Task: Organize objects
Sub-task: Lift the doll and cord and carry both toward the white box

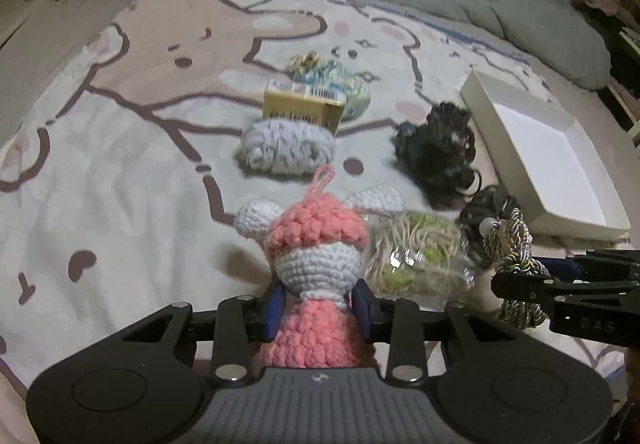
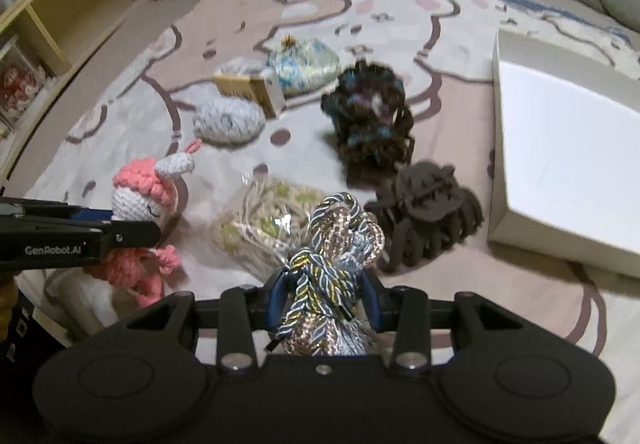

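crocheted doll (image 1: 316, 244): knobbly pink and white yarn, matt. braided cord bundle (image 2: 334, 244): twisted cord with glinting metallic thread. box (image 1: 548, 159): smooth matt card; bed sheet (image 1: 120, 163): soft printed cloth.

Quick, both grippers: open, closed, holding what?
Left gripper: closed on the pink and white crochet doll.
Right gripper: closed on the braided cord bundle.

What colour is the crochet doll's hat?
Pink, on the crochet doll; clearest in the left wrist view.
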Demonstrator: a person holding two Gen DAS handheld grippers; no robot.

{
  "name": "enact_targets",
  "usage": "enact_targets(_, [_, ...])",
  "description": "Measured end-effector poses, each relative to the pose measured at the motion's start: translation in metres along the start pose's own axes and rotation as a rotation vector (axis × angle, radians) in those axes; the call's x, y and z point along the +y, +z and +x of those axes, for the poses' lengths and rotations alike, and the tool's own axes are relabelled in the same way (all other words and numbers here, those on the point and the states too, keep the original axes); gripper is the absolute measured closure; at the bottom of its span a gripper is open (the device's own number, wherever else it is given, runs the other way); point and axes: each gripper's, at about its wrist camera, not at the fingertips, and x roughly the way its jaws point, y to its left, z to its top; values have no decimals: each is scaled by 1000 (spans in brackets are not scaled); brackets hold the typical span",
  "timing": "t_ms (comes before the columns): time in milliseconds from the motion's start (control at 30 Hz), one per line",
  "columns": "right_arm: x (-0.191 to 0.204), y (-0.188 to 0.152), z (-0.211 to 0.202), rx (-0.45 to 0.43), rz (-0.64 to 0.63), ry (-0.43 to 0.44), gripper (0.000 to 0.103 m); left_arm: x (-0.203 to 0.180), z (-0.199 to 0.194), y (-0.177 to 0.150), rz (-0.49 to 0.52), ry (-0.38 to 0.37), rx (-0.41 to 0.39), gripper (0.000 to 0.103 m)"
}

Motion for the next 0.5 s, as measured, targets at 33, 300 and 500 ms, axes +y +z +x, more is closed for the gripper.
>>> enact_targets(33, [0,1,-3,-14,0,-1,63,-2,-2,2,1,1,-11,66])
enact_targets(300, [-4,11,-28,-117,5,-10,63,-16,-17,15,7,-12,-82,66])
enact_targets(500, [-10,18,-47,-194,18,-15,63,-34,-27,25,45,-22,-132,66])
